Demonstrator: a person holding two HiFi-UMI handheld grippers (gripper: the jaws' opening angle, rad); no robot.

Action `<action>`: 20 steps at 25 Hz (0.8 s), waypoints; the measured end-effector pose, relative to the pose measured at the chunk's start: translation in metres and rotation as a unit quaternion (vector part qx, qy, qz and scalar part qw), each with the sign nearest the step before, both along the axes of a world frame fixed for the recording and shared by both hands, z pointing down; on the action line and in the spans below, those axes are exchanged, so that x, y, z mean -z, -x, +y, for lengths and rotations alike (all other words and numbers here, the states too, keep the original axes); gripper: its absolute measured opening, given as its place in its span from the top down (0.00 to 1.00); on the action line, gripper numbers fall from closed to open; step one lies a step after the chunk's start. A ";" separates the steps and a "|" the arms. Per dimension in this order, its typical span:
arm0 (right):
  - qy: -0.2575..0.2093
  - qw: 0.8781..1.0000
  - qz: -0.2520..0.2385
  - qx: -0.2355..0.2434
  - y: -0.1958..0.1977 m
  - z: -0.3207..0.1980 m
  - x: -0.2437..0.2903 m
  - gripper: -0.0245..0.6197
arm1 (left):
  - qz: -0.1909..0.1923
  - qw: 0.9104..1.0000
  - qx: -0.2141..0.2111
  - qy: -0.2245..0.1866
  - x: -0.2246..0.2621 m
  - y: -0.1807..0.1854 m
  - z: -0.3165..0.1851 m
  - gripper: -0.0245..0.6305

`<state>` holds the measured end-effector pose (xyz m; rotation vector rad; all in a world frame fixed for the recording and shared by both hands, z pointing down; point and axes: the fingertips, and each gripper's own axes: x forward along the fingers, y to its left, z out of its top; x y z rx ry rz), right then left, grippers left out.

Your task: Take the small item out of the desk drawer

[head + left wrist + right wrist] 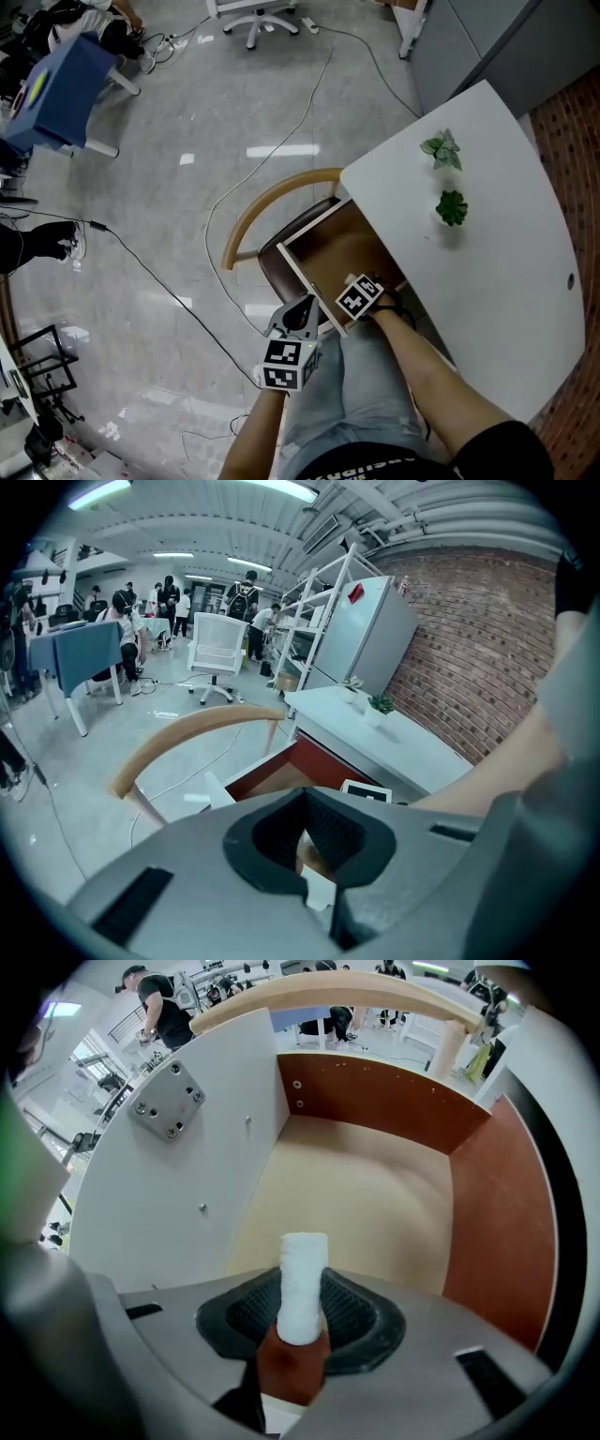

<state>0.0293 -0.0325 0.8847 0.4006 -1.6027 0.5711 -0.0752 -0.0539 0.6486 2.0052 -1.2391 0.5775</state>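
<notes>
Extracting step judged in hand: right gripper (302, 1314) clamped on small white roll (303, 1279), above floor of open drawer (356, 1194). Left gripper (314, 847) pinches white front panel (320, 891). Next: raise roll clear of walls.

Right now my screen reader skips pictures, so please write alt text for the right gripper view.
The right hand-held gripper clamps a small white cylinder between its jaws, over an open drawer with a pale wooden floor and red-brown walls.
</notes>
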 end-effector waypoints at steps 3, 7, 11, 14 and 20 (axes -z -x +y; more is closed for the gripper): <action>-0.001 1.000 -0.002 -0.005 -0.002 0.002 0.006 0.76 | 0.000 1.000 -0.002 -0.001 0.005 0.000 0.000 0.95; -0.001 1.000 -0.008 -0.015 -0.004 0.004 0.012 0.76 | -0.001 1.000 -0.004 -0.005 0.009 0.000 -0.001 0.95; -0.008 1.000 -0.017 -0.025 -0.001 0.003 0.022 0.76 | -0.001 1.000 -0.003 -0.004 0.014 0.003 -0.001 0.95; -0.013 0.999 -0.023 -0.032 0.000 0.002 0.029 0.76 | -0.003 1.000 -0.004 -0.003 0.014 0.003 0.001 0.95; -0.021 0.997 -0.046 -0.050 0.003 0.001 0.049 0.76 | -0.008 1.000 -0.008 0.000 0.016 -0.001 0.004 0.95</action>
